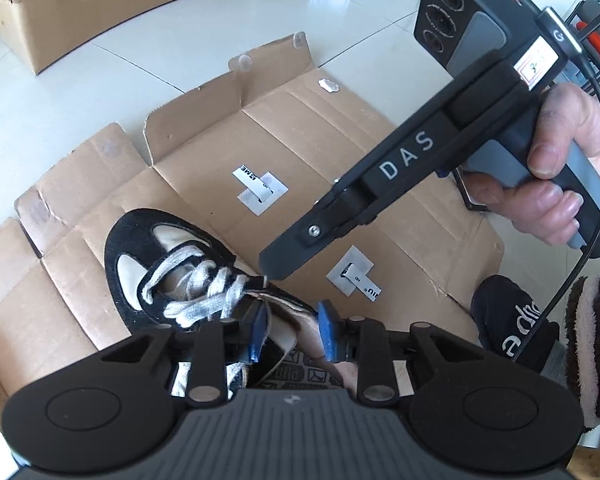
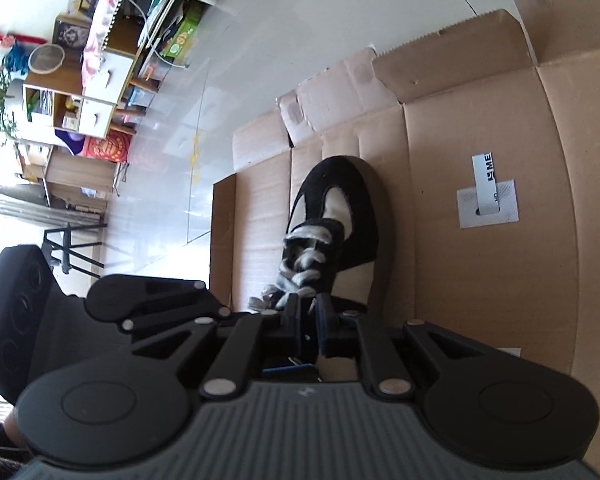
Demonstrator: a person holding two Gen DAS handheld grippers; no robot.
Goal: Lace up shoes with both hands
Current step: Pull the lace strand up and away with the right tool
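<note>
Shoe [image 1: 140,248]: set on flattened cardboard [image 1: 380,152], just ahead of both grippers.
Left gripper [image 1: 292,330]: jaws parted over the shoe's collar, nothing clamped.
Right gripper [image 2: 309,312]: jaws narrowed at the lace [image 2: 300,278]; grip cannot be told.

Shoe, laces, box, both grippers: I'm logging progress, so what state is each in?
Shoe: upright on the cardboard, collar open.
Laces: crisscrossed through the eyelets, untied.
Cardboard box: flattened on the floor.
Left gripper: jaws apart over the shoe's collar.
Right gripper: tip at a lace end, narrow gap.
</note>
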